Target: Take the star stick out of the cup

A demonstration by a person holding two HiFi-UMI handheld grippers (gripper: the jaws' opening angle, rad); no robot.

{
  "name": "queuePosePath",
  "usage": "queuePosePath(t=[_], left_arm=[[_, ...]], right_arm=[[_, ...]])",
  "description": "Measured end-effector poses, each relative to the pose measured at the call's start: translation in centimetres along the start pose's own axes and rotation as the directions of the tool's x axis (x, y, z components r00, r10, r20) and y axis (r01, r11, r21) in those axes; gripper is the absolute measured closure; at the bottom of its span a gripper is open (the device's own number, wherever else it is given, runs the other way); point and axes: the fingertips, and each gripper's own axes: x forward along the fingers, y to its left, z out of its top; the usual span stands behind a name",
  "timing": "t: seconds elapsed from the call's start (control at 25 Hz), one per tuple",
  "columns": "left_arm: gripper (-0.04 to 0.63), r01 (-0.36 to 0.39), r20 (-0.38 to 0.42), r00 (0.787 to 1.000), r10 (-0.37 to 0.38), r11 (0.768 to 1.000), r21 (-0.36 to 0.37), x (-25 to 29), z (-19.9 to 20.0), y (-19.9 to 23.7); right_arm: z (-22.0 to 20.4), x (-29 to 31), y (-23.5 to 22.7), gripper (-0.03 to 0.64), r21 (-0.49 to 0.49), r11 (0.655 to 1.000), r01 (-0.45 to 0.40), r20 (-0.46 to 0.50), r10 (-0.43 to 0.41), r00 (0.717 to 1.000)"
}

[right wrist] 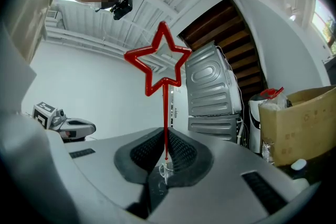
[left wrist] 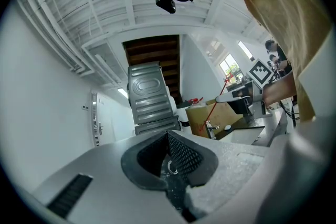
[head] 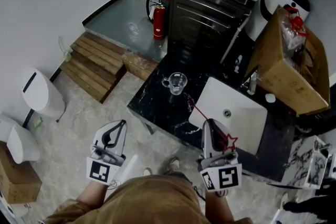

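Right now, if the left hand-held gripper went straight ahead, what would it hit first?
Probably the glass cup on the black counter: it shows dead ahead of the left hand-held gripper, though depth is unclear.

Head view steeply down — gripper views forward; share appliance (head: 210,2) (cup (head: 177,83), seemingly).

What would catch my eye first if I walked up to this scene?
Most striking is the thin red stick topped with an outline star, pinched in the right claw and already out of the cup. Beyond it, the clear glass cup with a handle stands on the black marbled counter, next to a white square sink.
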Motion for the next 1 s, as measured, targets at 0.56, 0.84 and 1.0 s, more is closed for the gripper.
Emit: queuePosePath(t=[0.56,0.84,1.0], left_arm=[[0.594,0.005,0.000,1.000,-0.005,1.000,0.009,-0.5,0.0,0.5],[0.594,0.012,0.019,1.000,-0.012,1.000,0.002,-0.5,0.5,0.1],[0.594,0.012,0.037,0.999,-0.012,1.000,0.002,-0.8,1.4,0.3]], right_arm=[[2.4,-0.6,0.8,0.604,0.003,1.000,-0.012,0.055,0.012,0.998],[3.9,-1.9,1.2,0.604,-0.003,1.000,-0.003,0.084,0.003,0.996],[5.0,-2.9,1.5,0.604,-0.009,1.000,0.004,0.113,-0.003,0.994]])
